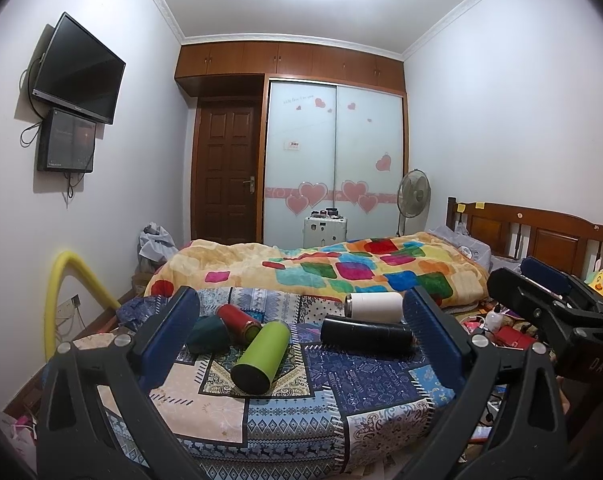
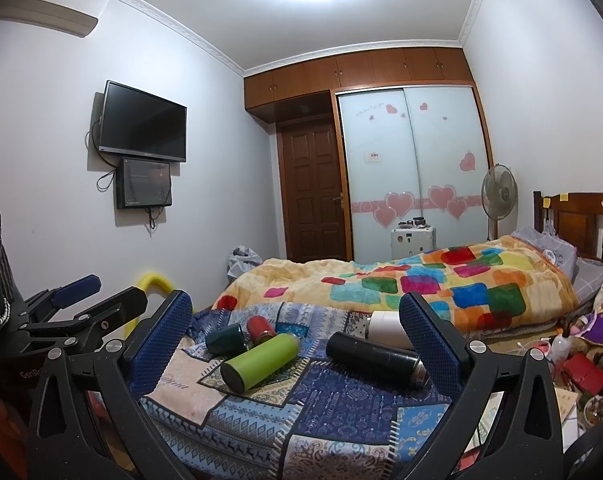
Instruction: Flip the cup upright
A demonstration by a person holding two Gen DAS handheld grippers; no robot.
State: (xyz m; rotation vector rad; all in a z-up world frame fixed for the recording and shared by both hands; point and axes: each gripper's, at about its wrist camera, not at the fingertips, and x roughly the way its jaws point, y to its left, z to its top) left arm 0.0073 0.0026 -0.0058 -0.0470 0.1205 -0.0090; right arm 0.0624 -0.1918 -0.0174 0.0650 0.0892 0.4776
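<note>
Several cups lie on their sides on a patterned blue cloth (image 1: 353, 384) (image 2: 341, 404): a lime green cup (image 1: 259, 358) (image 2: 259, 362), a black cup (image 1: 367, 334) (image 2: 375, 358), a white cup (image 1: 375, 307) (image 2: 385, 328), a red cup (image 1: 237, 322) (image 2: 260, 328) and a dark green cup (image 1: 208, 334) (image 2: 225, 338). My left gripper (image 1: 301, 332) is open and empty, held back from the cups. My right gripper (image 2: 295, 332) is open and empty, also short of them. Each gripper shows at the edge of the other's view: the right one (image 1: 541, 292), the left one (image 2: 85, 292).
A bed with a colourful checked blanket (image 1: 341, 272) (image 2: 421, 284) lies behind the cloth. Clutter covers the floor at right (image 2: 581, 368). A yellow foam tube (image 1: 67, 280) stands at left. A wardrobe, door, fan and wall screens are farther back.
</note>
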